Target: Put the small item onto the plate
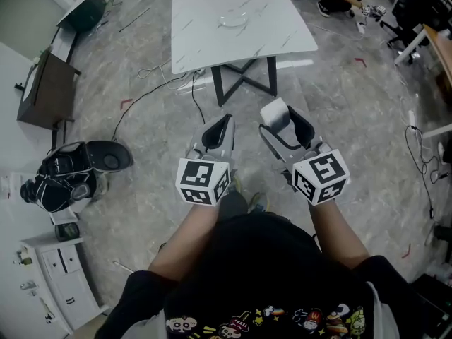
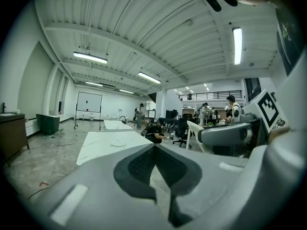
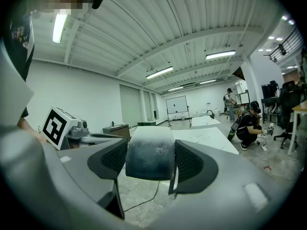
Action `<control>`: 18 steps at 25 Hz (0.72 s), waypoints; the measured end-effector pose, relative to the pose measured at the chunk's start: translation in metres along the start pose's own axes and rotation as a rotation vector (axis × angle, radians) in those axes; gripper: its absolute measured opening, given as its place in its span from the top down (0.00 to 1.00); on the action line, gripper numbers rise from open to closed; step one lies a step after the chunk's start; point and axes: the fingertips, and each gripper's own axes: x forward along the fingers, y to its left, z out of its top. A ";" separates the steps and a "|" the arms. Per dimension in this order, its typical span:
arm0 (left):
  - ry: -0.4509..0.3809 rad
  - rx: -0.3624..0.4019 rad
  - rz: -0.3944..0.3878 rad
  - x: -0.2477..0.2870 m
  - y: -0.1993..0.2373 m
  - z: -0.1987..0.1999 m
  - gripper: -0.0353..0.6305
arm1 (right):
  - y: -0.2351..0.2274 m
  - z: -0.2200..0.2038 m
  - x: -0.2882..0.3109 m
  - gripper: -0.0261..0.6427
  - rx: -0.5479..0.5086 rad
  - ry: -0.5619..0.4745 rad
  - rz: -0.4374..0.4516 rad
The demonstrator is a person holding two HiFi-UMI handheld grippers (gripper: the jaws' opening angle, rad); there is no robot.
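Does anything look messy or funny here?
Only the floor: loose cables trail across it beside the table. The plate sits flat on the table, nothing is spilled, and the right gripper holds the small item straight between its jaws.

I stand in a big open lab: marble-top tables (image 1: 240, 23), whiteboard (image 3: 176, 104), floor cables (image 1: 152, 90), strip lights (image 2: 90, 57).

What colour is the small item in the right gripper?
The small item is whitish grey, darker lower down; clearest in the right gripper view.
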 end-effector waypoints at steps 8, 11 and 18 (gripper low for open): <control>0.000 -0.018 -0.014 0.031 0.012 -0.004 0.95 | -0.019 0.003 0.022 0.46 -0.009 0.016 -0.007; -0.001 -0.024 -0.033 0.050 0.021 0.001 0.95 | -0.027 0.007 0.036 0.46 -0.007 0.027 -0.022; 0.002 -0.041 -0.071 0.091 0.048 0.012 0.95 | -0.048 0.014 0.076 0.46 0.008 0.048 -0.050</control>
